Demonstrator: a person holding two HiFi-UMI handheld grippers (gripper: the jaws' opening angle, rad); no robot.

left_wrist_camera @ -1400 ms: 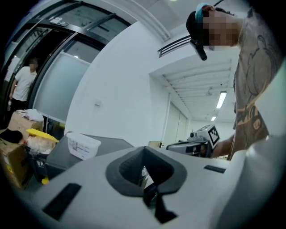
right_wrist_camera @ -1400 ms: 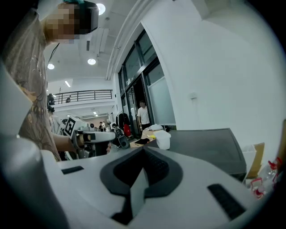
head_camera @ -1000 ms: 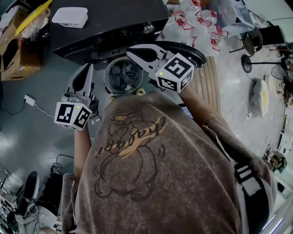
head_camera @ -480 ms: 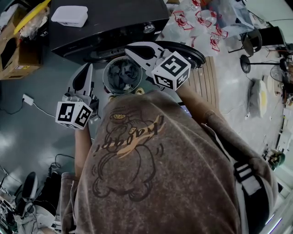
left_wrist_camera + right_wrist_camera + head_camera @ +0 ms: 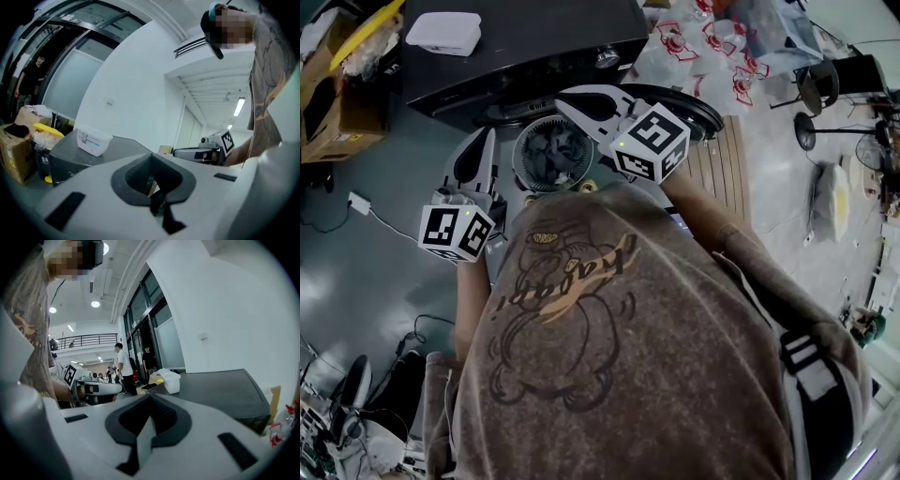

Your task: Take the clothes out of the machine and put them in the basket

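Our left claw [image 5: 484,141] and right claw [image 5: 567,101] are both closed and empty. Some clothes [image 5: 553,150] lie in the basket [image 5: 517,161]. We cannot see inside the machine [image 5: 525,47].

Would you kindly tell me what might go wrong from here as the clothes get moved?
1. The left hand-held gripper and right hand-held gripper are both shut and empty. Pushed into the grey clothes like that, they would likely shove rather than grasp.
2. The dark round door lies close beside the right one, so a swing could strike it.
3. The white cable on the floor might catch a foot.
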